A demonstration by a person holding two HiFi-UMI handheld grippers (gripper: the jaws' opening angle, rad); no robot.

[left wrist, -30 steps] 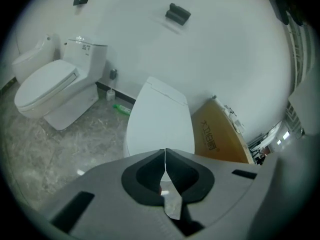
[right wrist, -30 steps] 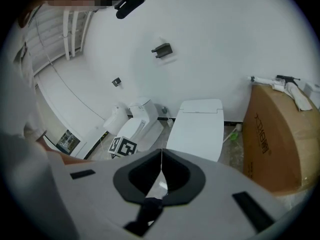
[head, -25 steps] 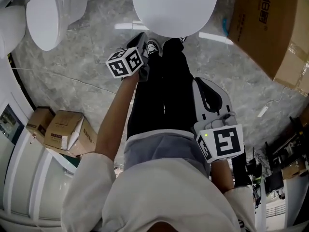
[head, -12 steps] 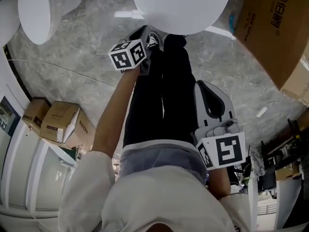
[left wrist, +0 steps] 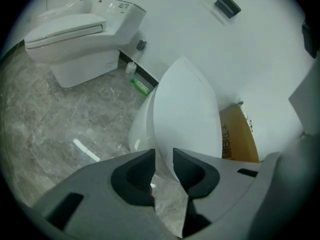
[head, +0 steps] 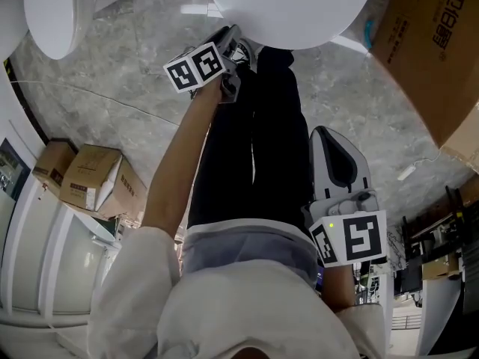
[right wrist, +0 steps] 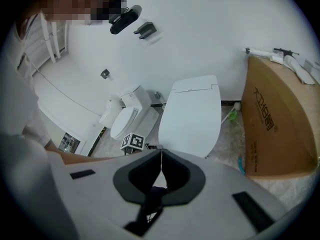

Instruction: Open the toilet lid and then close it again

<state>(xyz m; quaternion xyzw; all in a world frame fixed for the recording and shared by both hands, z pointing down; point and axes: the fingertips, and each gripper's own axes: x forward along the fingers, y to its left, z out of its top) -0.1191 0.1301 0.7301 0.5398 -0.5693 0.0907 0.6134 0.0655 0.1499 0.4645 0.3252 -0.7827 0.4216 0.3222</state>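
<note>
Toilet lid (head: 292, 10): lying down flat over the bowl, straight ahead of the person's feet, rounded front edge towards them. Left side first: a second toilet (head: 56, 13) stands well apart and plays no part. The left gripper (left wrist: 162, 159) is at the lid's front edge; its jaws have just been opening and now stand parted, with the tip of the lid showing in the gap between them. The pads do not look pressed on it, so I read this as a release, not a grip. Judgement: with the lid down and the jaws letting go, the closing half of the task looks done or all but done; whether the lid is fully seated on the bowl I cannot confirm from here. Lid surface: plain white, smooth, slightly glossy, an unbroken oval, squarer at the tank end. The right gripper (right wrist: 161, 159) hangs by the person's leg, well apart from the lid, jaws together with nothing in them. A cardboard box (head: 434, 43) stands beside the toilet on the right.
</note>
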